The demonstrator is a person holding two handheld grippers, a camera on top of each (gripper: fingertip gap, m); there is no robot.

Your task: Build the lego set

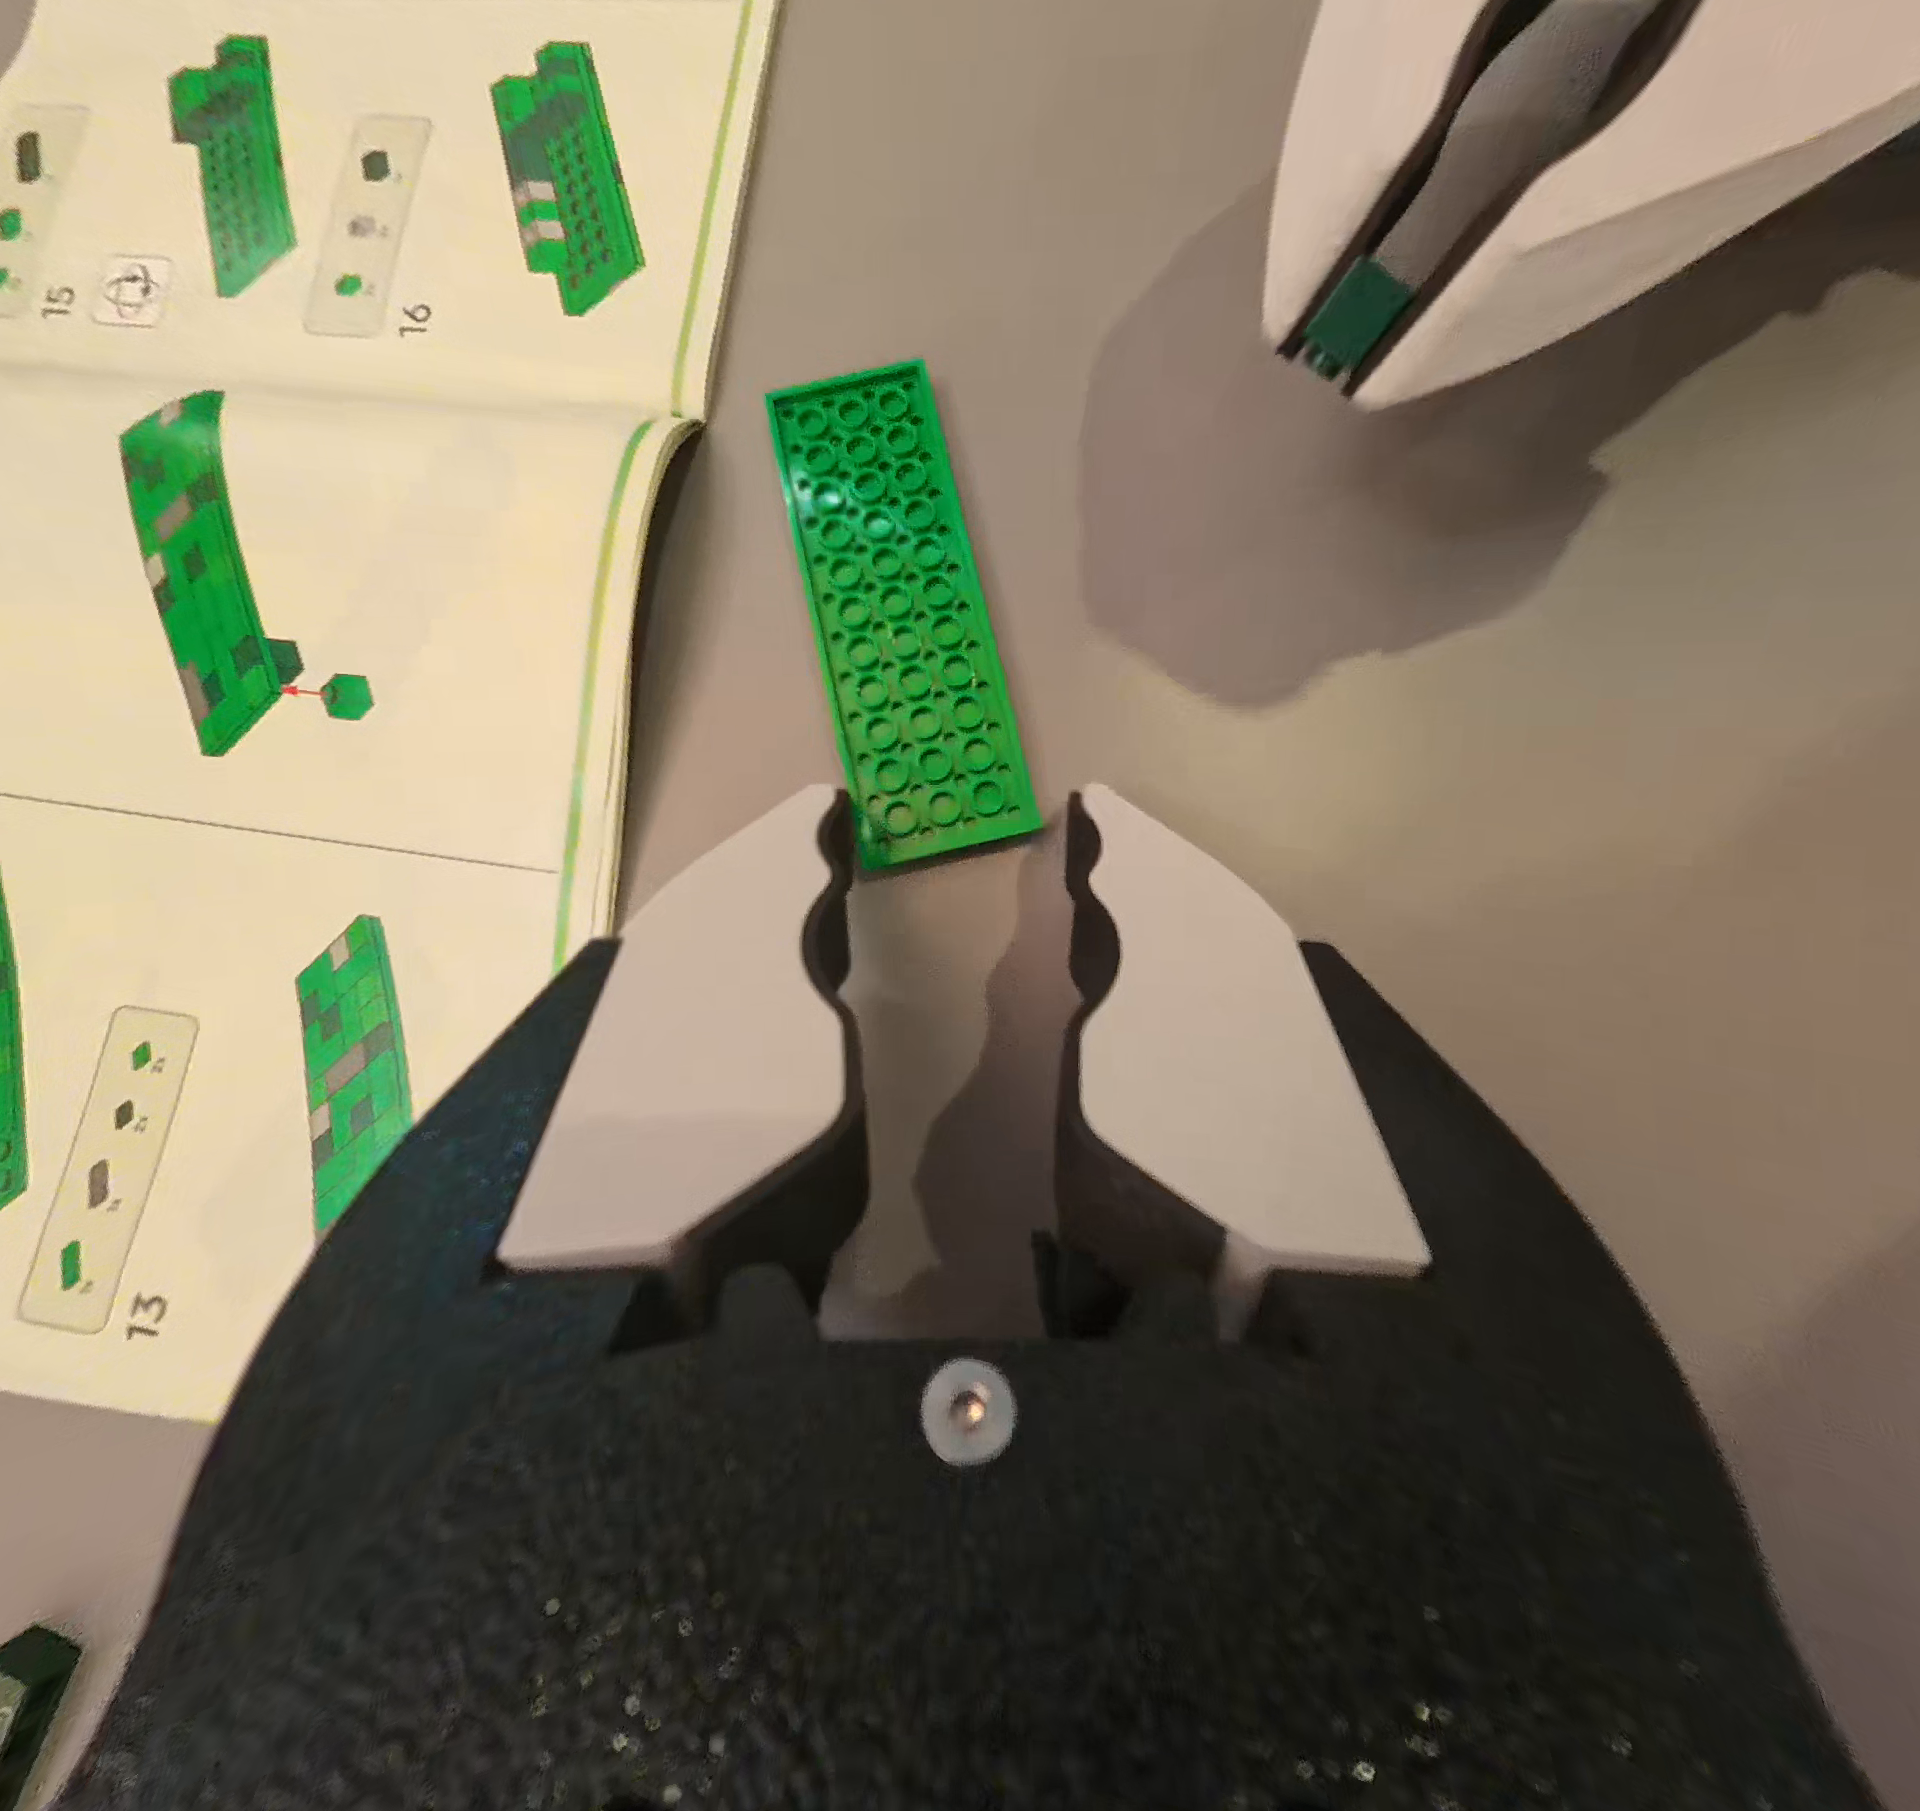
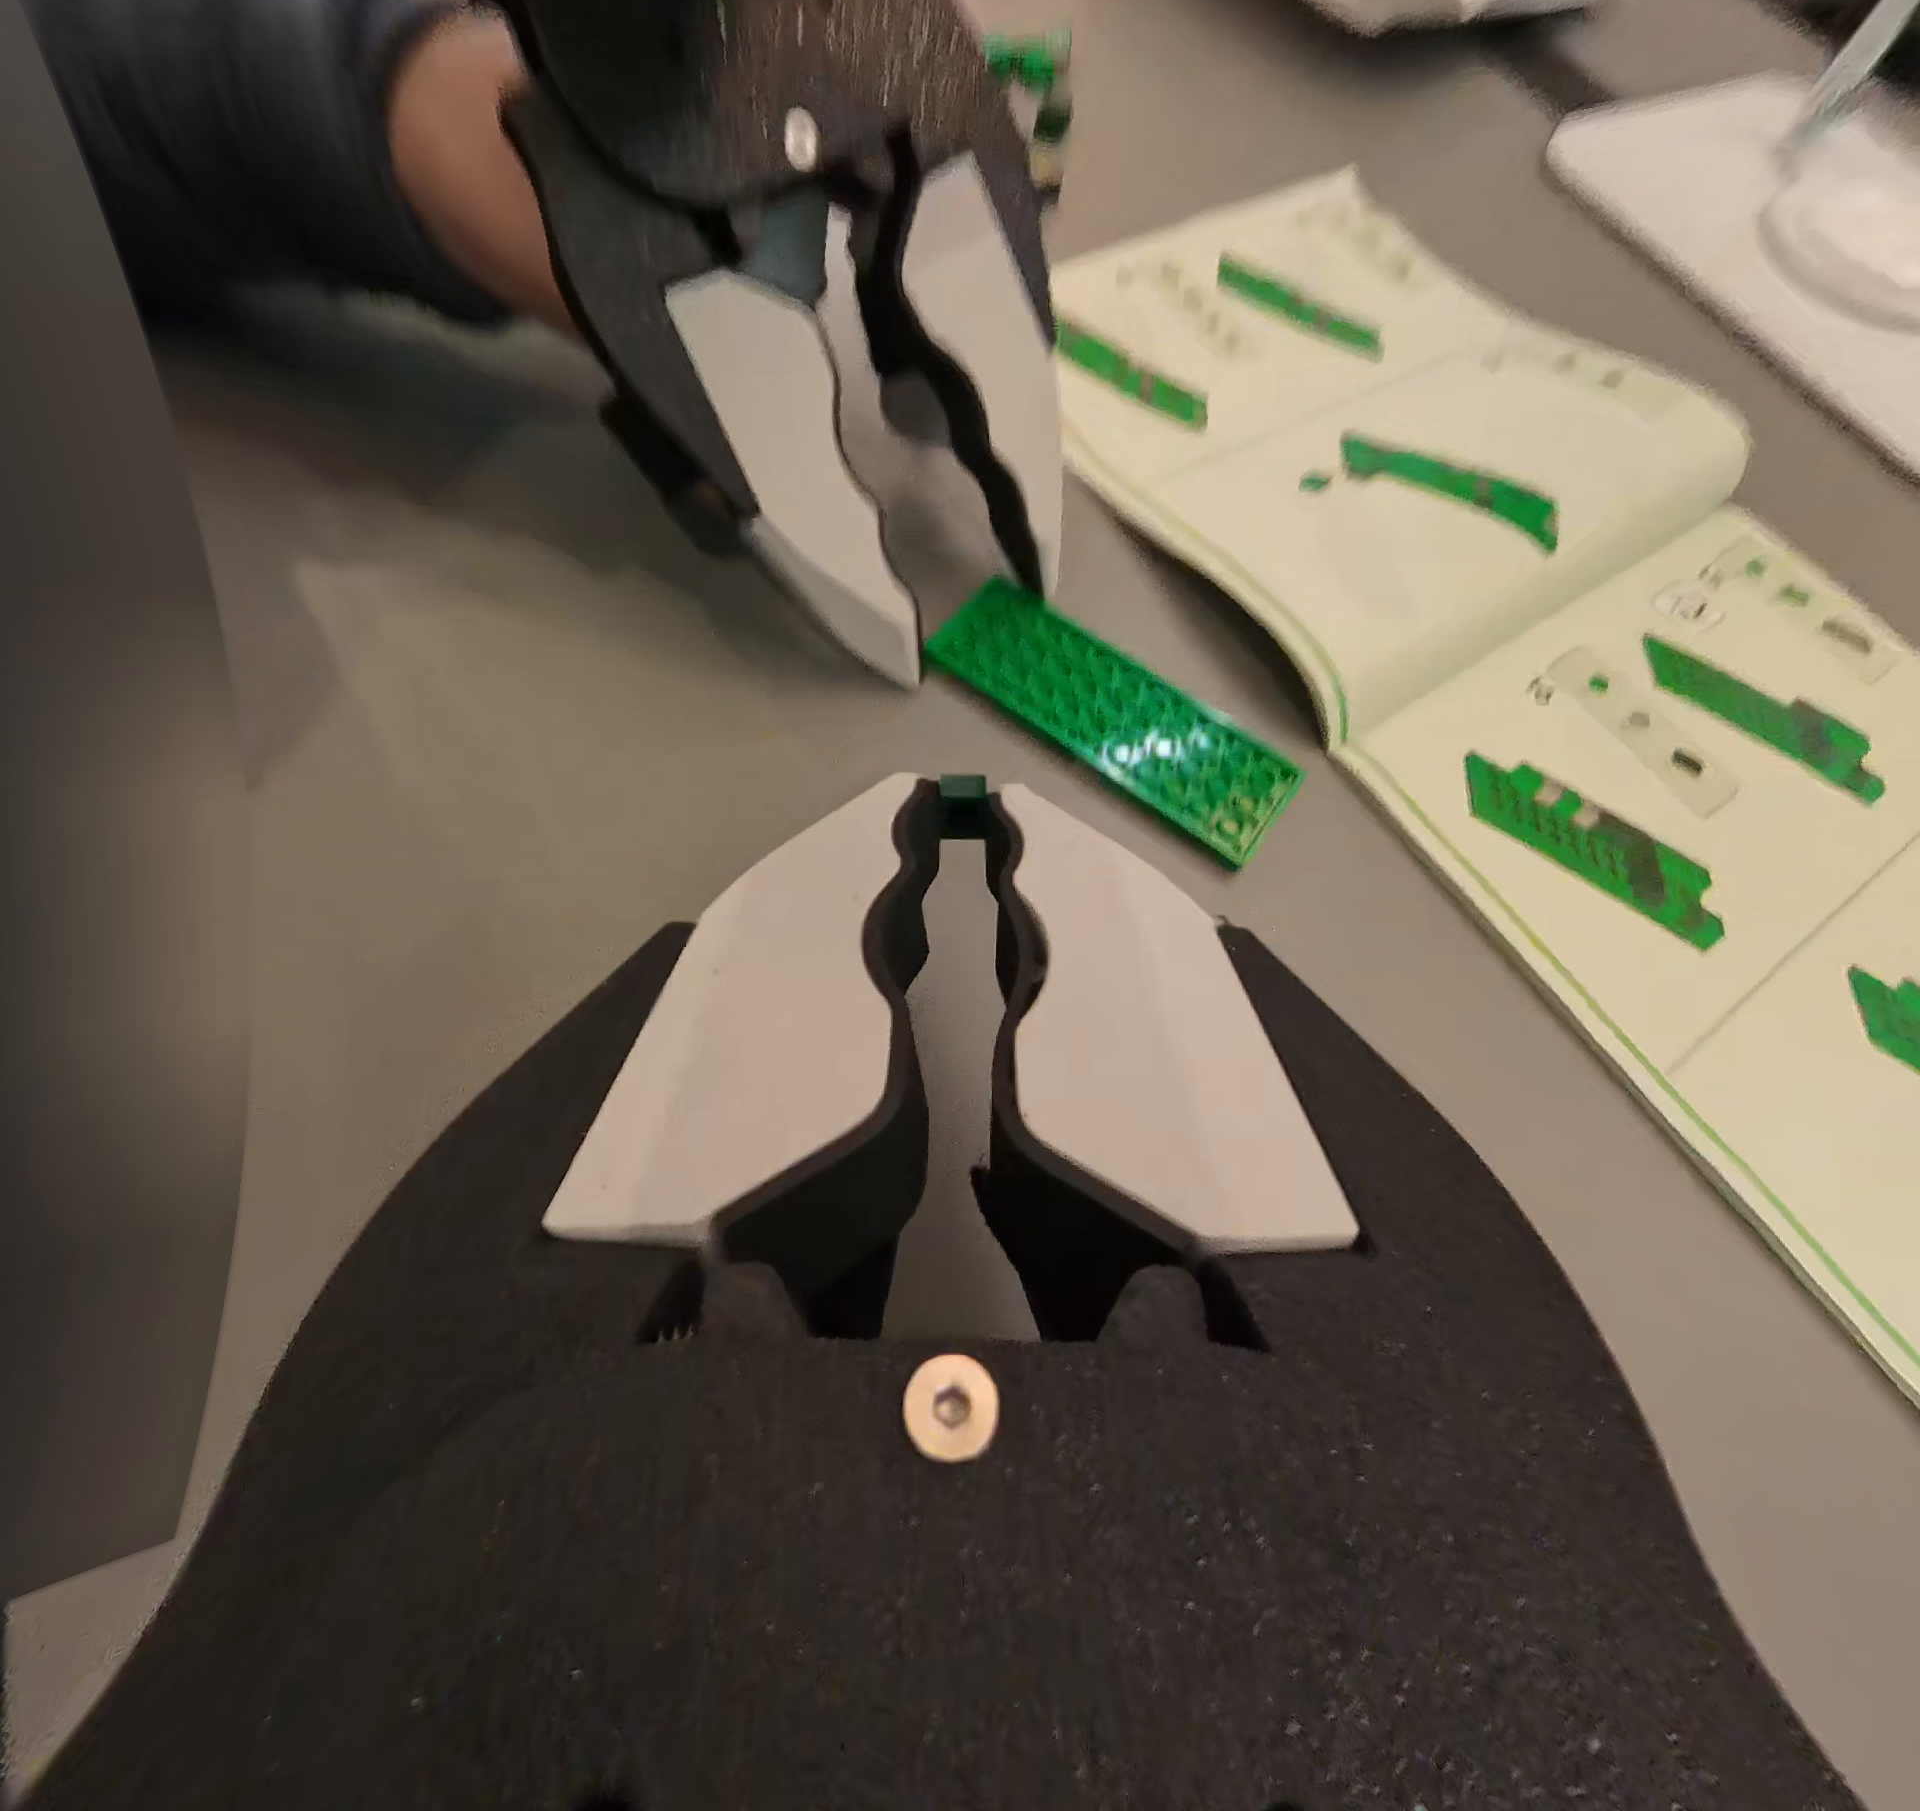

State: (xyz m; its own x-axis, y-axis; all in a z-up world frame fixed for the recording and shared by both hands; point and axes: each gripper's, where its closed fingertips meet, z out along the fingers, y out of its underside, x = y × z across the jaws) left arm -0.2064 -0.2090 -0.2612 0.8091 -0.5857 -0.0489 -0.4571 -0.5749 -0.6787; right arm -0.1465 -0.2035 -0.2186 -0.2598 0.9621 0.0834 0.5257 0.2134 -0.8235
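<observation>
- Left wrist view: the left gripper (image 1: 954,805) has its jaws spread wide with nothing between them; bare table (image 1: 1455,826) shows through the gap.
- The green plate (image 1: 902,613) lies flat, underside up, straight ahead of the tips. Its near end sits just at the gap, close by the left finger; whether they touch is hard to tell.
- The open manual (image 1: 364,514) lies to the left of the gripper, cut off by the top and left edges. Its near corner passes under the gripper body.
- Up and to the right, the right gripper (image 1: 1340,338) reaches in, largely cut off by the frame. Its tips pinch a small dark green brick (image 1: 1351,312), mostly hidden between the fingers.
- At the bottom left corner a dark piece (image 1: 36,1678) is too cropped to identify.
- Right wrist view: the right gripper (image 2: 961,795) is nearly closed, gripping the brick (image 2: 961,793) at its very tips; only the top face shows.
- The plate (image 2: 1117,722) lies just ahead and to the right of those tips, apart from them.
- The left gripper (image 2: 971,618) points down at the plate's far end, jaws apart; contact is unclear.
- A sleeve (image 2: 208,120) behind it is blurred, as are the pale things at the top right.
</observation>
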